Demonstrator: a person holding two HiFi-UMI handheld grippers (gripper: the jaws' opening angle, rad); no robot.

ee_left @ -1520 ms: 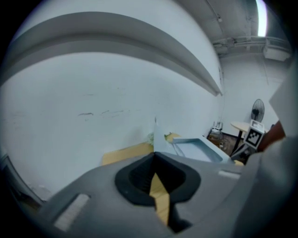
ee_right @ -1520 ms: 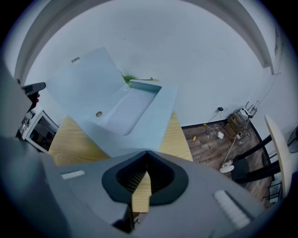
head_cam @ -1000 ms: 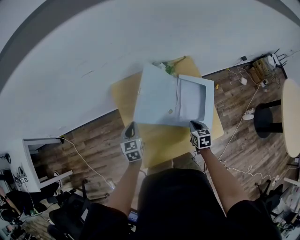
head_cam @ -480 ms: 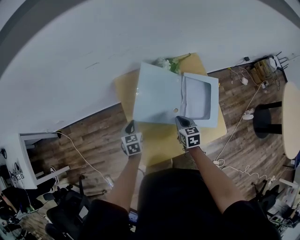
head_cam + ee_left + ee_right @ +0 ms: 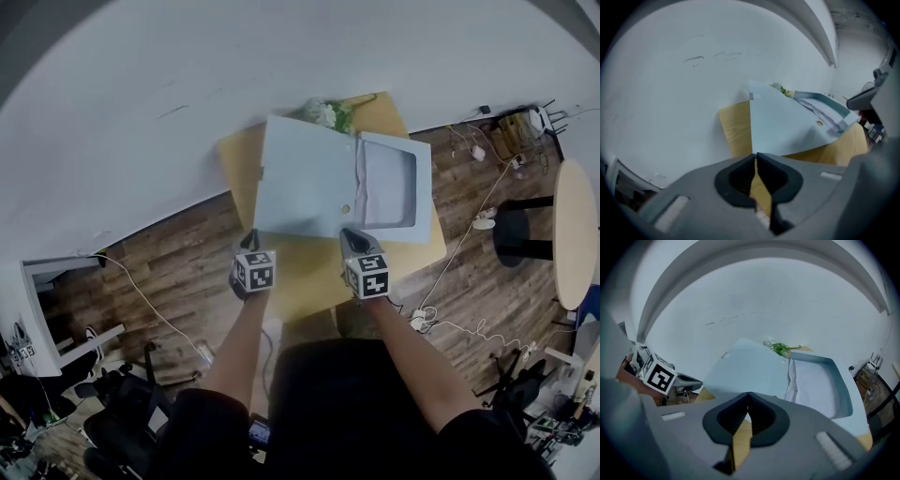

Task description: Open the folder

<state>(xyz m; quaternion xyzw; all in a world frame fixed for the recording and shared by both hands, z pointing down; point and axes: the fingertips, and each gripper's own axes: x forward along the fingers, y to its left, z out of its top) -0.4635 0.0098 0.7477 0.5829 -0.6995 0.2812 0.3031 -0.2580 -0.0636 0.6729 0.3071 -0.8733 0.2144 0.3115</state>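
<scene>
A light blue folder lies open on a small yellow table (image 5: 309, 277). Its cover (image 5: 305, 178) is swung out to the left, and the tray half with white papers (image 5: 389, 187) lies to the right. My left gripper (image 5: 251, 246) is shut and holds nothing, just short of the cover's near left corner. My right gripper (image 5: 349, 239) is shut and empty at the folder's near edge, by the spine and its round hole. In the left gripper view the cover (image 5: 787, 126) rises ahead of the gripper (image 5: 755, 157). In the right gripper view the cover (image 5: 745, 371) and papers (image 5: 815, 390) lie beyond the gripper (image 5: 748, 395).
A sprig of white flowers (image 5: 323, 114) lies at the table's far edge against the white wall. Wooden floor surrounds the table, with cables (image 5: 469, 234) to the right, a black stool (image 5: 520, 234) and a round table (image 5: 577, 234). An office chair (image 5: 122, 431) stands at the lower left.
My right gripper has slid left along the folder's near edge, from the tray half to the spine. My left gripper has sunk toward the cover's near left corner.
</scene>
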